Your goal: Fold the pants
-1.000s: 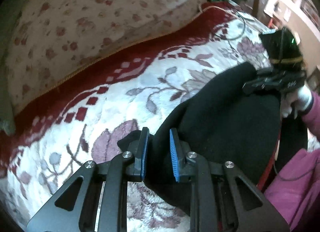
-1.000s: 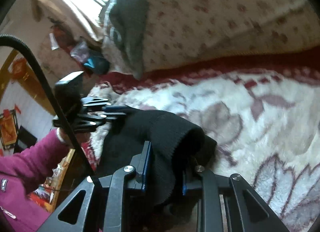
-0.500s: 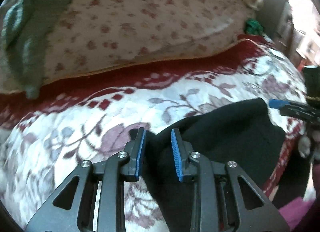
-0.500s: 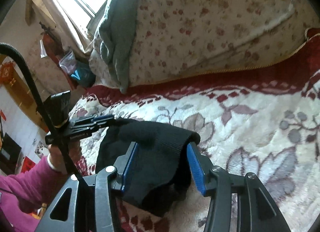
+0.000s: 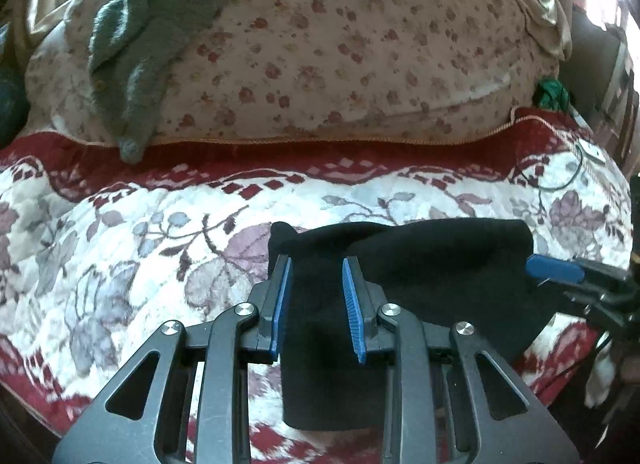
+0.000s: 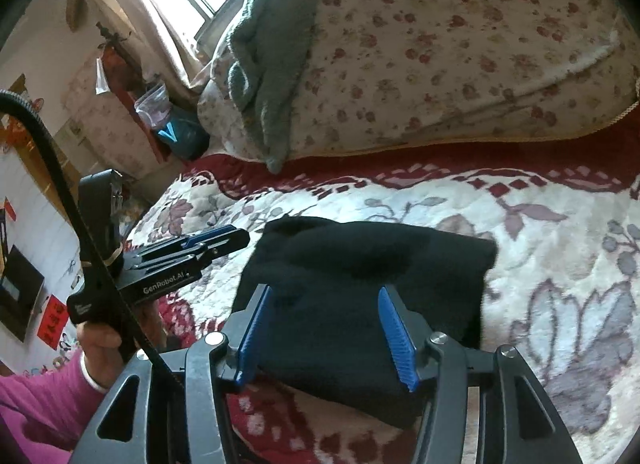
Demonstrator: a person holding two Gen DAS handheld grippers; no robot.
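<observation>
Now | left gripper (image 5: pixel 316 304) level, jaws apart over folded black pants (image 5: pixel 420 264) | right gripper (image 6: pixel 326 332) tilted down, jaws wide

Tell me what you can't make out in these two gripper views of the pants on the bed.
- Black pants: near edge is hidden behind the left gripper in the left wrist view, and behind the right gripper in the right wrist view.
- Fold layers: the black fabric shows no seams in either view.
- Person's hand: only partly visible, behind the cable.
- Green item: too small to identify.
</observation>
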